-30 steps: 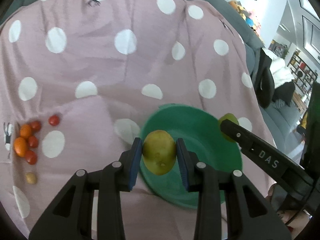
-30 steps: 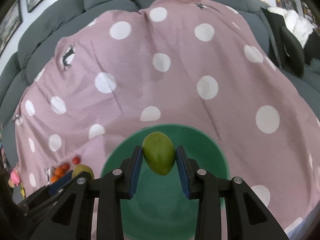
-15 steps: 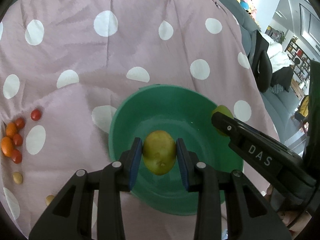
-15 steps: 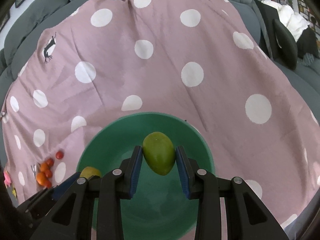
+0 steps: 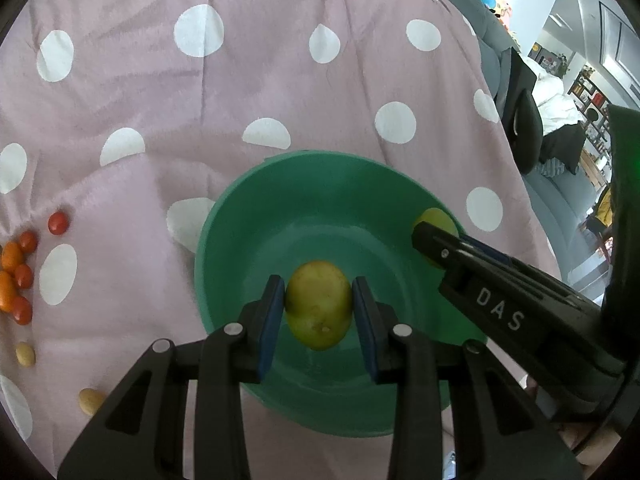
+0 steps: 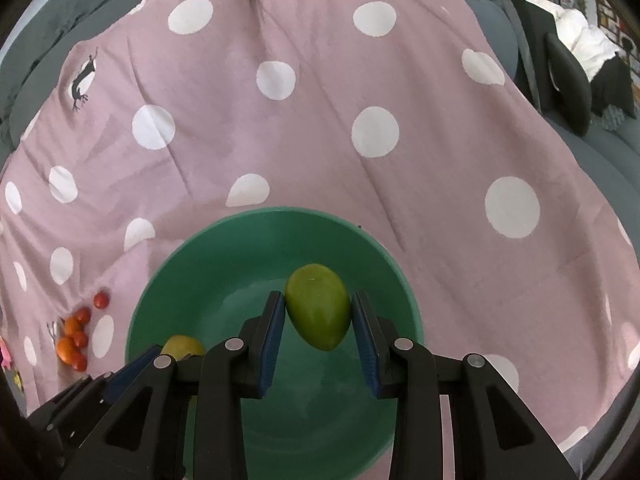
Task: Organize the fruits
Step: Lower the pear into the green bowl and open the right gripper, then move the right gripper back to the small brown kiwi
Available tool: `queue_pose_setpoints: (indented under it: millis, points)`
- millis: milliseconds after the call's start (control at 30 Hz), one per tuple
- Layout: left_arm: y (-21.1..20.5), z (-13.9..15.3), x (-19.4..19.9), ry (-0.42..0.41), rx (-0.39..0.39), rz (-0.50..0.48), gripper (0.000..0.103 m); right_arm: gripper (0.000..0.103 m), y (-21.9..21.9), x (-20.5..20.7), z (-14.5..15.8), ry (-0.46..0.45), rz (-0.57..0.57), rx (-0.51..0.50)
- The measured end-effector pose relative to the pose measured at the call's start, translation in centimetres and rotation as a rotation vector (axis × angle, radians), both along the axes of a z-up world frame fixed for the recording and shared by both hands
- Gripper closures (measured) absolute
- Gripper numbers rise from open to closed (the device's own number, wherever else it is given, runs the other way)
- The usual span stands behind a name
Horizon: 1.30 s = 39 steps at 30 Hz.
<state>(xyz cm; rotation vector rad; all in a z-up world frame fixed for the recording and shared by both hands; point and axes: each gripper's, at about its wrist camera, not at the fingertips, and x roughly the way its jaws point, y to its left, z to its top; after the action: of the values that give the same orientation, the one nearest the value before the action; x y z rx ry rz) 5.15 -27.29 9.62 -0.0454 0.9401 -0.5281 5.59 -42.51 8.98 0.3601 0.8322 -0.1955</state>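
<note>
Yellow-green fruit (image 5: 319,305) is clamped between the blue pads of the left gripper (image 5: 319,312), jaws closed to the fruit's width, pads touching both flanks. It hangs over the inner basin of the green bowl (image 5: 256,216), toward the bowl's 6 o'clock side in the left wrist view. I cannot tell whether it touches the bowl floor.

Green fruit (image 6: 318,306), pointed at one end and tilted, is pinched likewise in the right gripper (image 6: 318,312), jaws narrowed onto it. It sits above the bowl interior, near centre in the right wrist view. In the left wrist view the same gripper enters from 3 o'clock, its fruit at the bowl's right rim.

Bowl rests on a pink blanket with white polka dots (image 5: 280,80), which is draped over a grey sofa (image 6: 80,12).

At 9 o'clock from the bowl, well apart from it: cluster of small red and orange fruits (image 5: 18,276) on the blanket. Two small yellowish pieces (image 5: 25,354) lie toward 7 o'clock of that cluster.

Background at 2 o'clock: room with shelving, blurred.
</note>
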Motion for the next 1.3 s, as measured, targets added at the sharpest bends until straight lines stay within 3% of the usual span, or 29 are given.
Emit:
queue_pose_setpoints:
  millis: [767, 900, 1033, 1133, 1300]
  points:
    - [-0.4, -1.0, 0.4, 0.032, 0.008, -0.003, 0.068, 0.066, 0.2, 0.6, -0.7, 0.046, -0.005, -0.030]
    - [0.4, 0.0, -0.3, 0.010, -0.032, -0.005, 0.044, 0.066, 0.2, 0.1, -0.3, 0.010, 0.006, -0.009]
    - [1.8, 1.6, -1.5, -0.044, -0.031, 0.000, 0.033, 0.046, 0.7, -0.5, 0.8, -0.039, 0.018, -0.011]
    - [3.9, 2.5, -2.0, -0.066, -0.056, 0.018, 0.029, 0.046, 1.3, -0.8, 1.8, -0.081, 0.038, -0.002]
    - [10.0, 3.9, -2.5, -0.089, -0.066, 0.131, 0.022, 0.046, 3.6, -1.1, 3.6, -0.149, 0.120, 0.003]
